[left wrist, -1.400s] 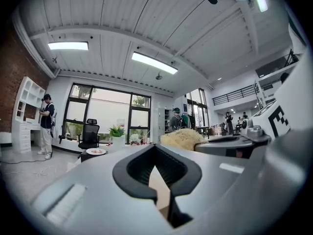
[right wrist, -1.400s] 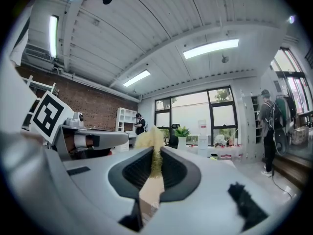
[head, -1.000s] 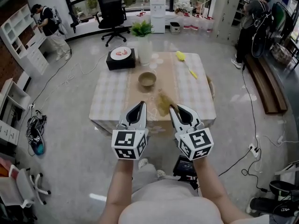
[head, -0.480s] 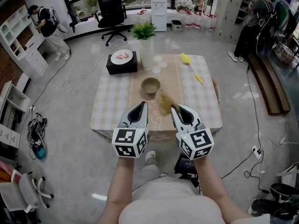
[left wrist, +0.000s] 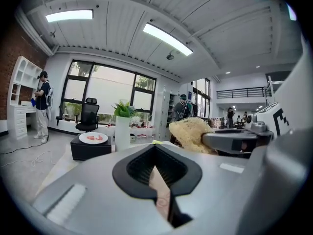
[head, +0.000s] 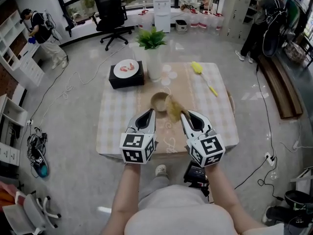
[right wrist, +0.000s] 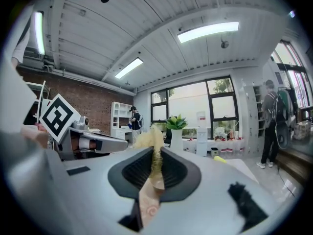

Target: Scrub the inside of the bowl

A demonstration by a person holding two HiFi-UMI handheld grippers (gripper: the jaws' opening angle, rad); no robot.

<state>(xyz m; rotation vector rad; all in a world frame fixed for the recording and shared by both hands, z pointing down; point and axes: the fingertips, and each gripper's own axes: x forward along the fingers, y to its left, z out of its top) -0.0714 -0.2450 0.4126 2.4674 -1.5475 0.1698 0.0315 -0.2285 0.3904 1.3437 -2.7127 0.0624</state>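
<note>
A tan bowl stands on the brown runner of a checked table. My right gripper is shut on a yellow fibrous scrubber, held in the air so that it overlaps the bowl's right rim in the head view. In the right gripper view the scrubber sticks up from between the shut jaws. My left gripper hovers near the bowl's near left side, shut with nothing in it. The left gripper view shows those jaws together and the scrubber off to the right.
A black box with a white plate and a white vase with a plant stand at the table's far side. A yellow brush lies far right. An office chair and two people stand beyond.
Both grippers have come forward over the table's near edge. The scrubber, earlier well short of the bowl, now sits at its right rim. The jaws have not changed.
</note>
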